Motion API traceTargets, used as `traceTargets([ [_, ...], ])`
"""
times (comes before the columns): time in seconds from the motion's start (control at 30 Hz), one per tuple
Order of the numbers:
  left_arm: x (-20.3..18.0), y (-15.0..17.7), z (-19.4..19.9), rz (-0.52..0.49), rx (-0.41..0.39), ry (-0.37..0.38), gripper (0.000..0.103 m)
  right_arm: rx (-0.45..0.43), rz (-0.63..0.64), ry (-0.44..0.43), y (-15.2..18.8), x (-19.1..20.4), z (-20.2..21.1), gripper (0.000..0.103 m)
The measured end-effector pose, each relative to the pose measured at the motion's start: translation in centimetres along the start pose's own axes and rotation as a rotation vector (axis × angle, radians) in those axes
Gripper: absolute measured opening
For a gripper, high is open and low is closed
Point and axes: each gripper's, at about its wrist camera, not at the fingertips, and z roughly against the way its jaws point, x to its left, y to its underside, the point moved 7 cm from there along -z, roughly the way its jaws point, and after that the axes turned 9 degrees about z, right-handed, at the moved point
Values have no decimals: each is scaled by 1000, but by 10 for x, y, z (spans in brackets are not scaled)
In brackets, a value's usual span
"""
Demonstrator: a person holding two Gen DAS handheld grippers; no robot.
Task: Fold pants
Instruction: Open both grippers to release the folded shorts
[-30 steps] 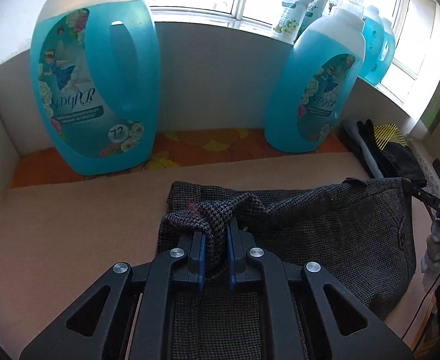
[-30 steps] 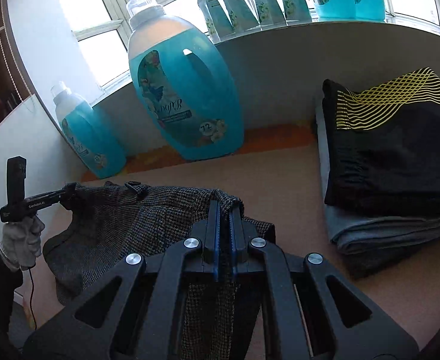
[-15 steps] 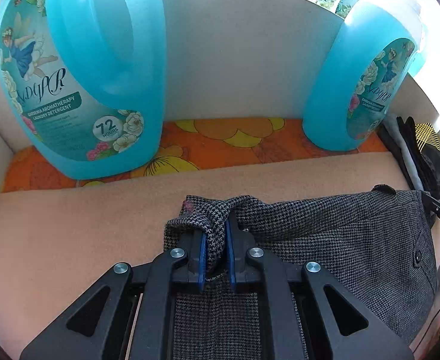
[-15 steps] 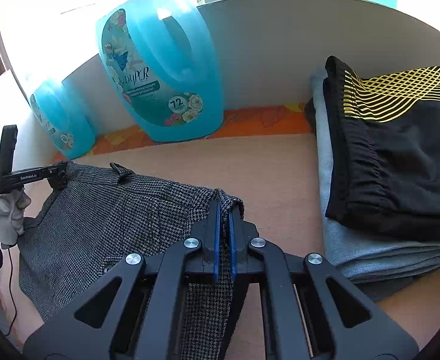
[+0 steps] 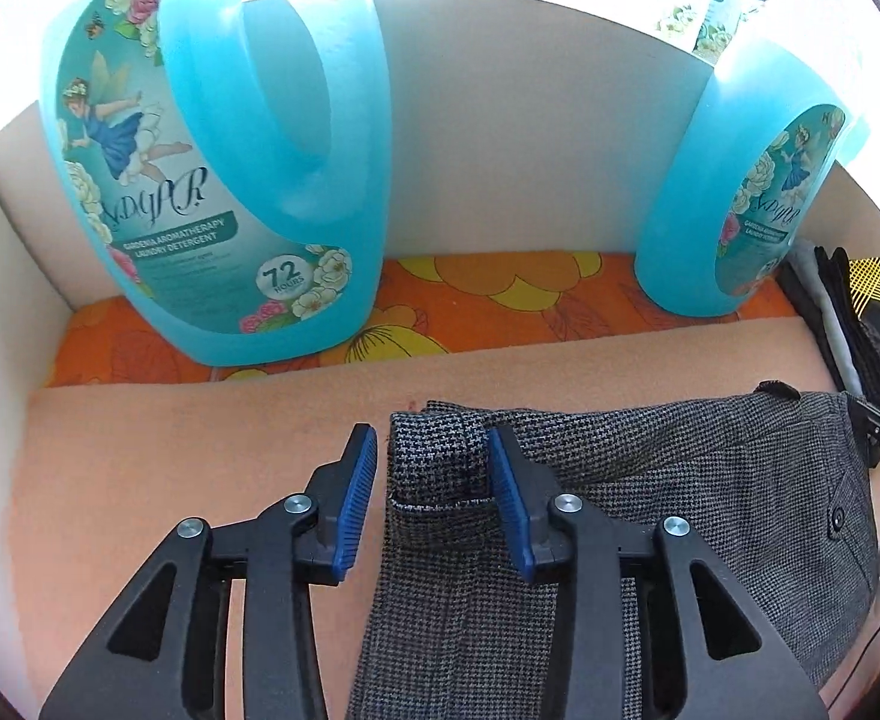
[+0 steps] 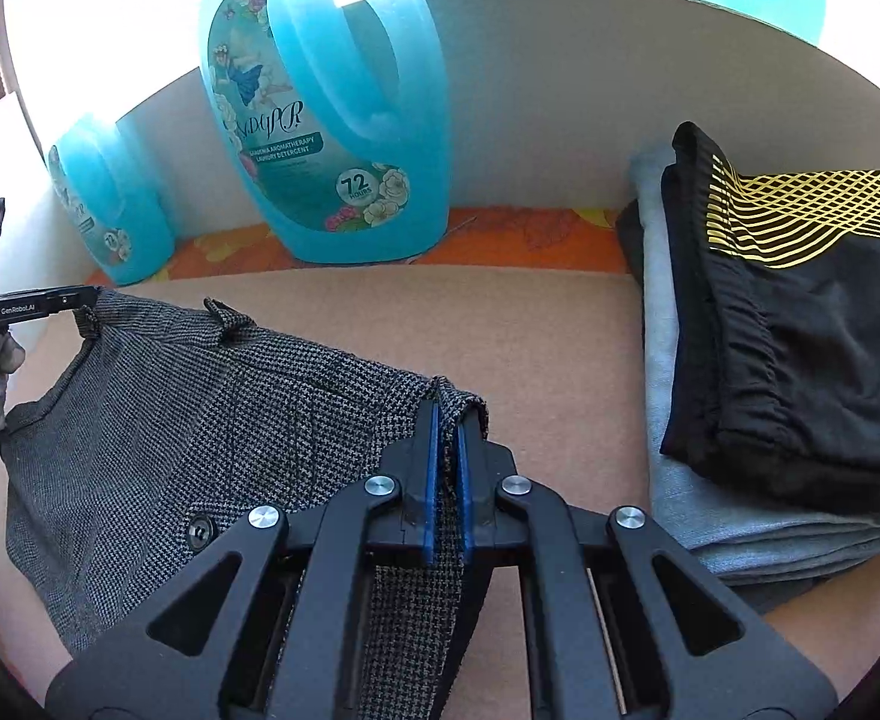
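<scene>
Where the left wrist camera looks forward, shows the left gripper spread wide, blue ribbed pads either side of a turned-over cuff of the grey houndstooth wool pants, and gripping nothing. Differs from half a second ago, when clamped tight on that same bunch of cloth: now let go, and laid down on the fabric layer beneath, near the middle of the peach-coloured table mat. Reads as one fold set down on this side. Farther back, against the white wall, shows a large turquoise detergent jug standing on an orange flowered cloth.

Turning to the right wrist camera, shows the right gripper pinched fully together on an edge of the pants, with cloth running back between the pads. Spreads leftward across the mat from there, far left corner just beside the left gripper's tip. To the right, well apart, shows a stack of folded clothes, black with gold lines on top. Probably calls next for letting go here too, then another fold.
</scene>
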Motion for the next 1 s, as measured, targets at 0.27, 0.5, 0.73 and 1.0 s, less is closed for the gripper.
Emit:
traceTargets([
  [0.27,19,10,43,-34,-66,-53,40,14,-3,-17,-3,3,7,20],
  [0.5,51,51,75,36,-32,11,40,17,-60,-133,-8,12,23,71],
  [0.73,57,99,109,58,-45,77,40,-9,-10,-17,-9,13,66,72],
  [1.0,12,167,136,-19,-18,226,40,-61,82,10,18,58,111,72],
])
